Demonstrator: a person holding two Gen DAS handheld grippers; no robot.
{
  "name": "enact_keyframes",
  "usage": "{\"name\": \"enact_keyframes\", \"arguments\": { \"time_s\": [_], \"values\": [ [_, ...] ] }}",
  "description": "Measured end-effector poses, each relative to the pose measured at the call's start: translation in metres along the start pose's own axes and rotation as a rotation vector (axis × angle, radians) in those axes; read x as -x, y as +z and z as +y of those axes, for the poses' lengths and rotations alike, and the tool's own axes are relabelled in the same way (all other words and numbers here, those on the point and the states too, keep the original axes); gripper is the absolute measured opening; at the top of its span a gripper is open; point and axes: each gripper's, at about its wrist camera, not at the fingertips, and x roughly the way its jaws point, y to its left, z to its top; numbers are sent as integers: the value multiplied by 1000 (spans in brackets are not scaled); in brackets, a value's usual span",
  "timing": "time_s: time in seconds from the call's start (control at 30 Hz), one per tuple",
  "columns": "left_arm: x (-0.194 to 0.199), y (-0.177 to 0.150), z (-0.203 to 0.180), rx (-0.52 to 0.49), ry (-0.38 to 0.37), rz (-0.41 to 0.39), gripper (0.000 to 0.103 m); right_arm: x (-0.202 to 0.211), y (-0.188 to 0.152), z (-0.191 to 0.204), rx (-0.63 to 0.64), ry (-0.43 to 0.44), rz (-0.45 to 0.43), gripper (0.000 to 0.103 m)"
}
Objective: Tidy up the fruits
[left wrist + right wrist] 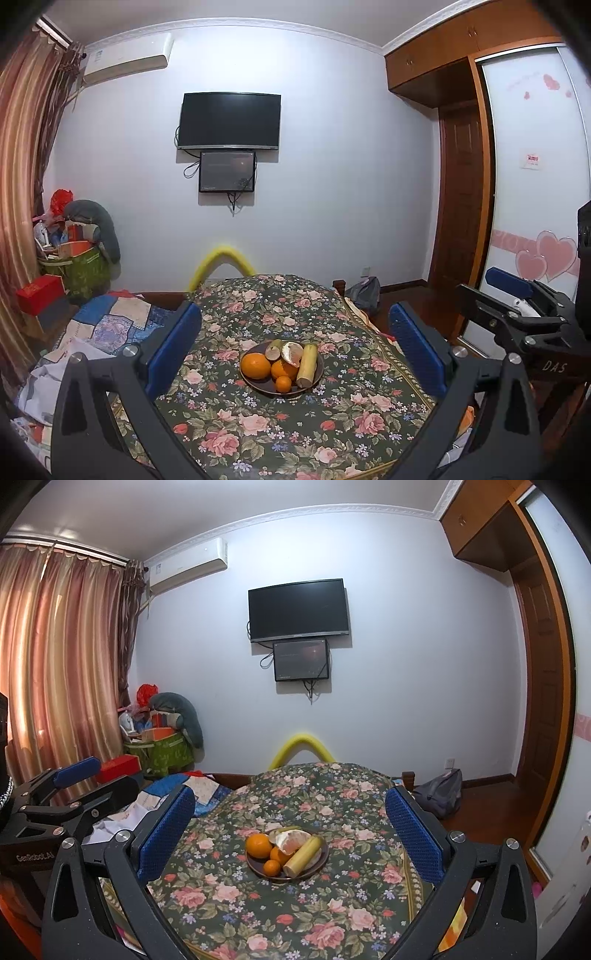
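A dark round plate point(317, 373) point(323, 854) sits mid-table on a floral cloth point(295, 424) point(295, 915). On it lie a big orange point(255, 365) point(259, 844), two smaller oranges point(283, 384) point(272, 867), a peeled citrus point(291, 352) point(291, 840), a yellow banana piece point(307, 365) point(303, 856) and a greenish fruit point(274, 350). My left gripper point(295, 343) hangs open before the plate, holding nothing. The right gripper point(290, 827) is likewise open and empty, short of the plate. Each gripper shows at the other view's edge.
A patchwork quilt point(110, 317) point(199, 790) lies left of the table. Boxes and bags point(74, 258) point(159, 738) pile in the left corner. A grey backpack point(365, 291) point(441, 794) rests on the floor at right, beside a wooden door point(461, 206). A yellow foam arch point(221, 262) point(301, 747) stands behind the table.
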Motion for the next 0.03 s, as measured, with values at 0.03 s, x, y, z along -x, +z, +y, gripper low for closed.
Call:
{"name": "enact_keyframes", "arguments": {
  "time_s": [0.03],
  "values": [
    [0, -1, 0, -1, 2, 1, 103, -1, 0, 0, 1, -1, 1, 103]
  ]
}}
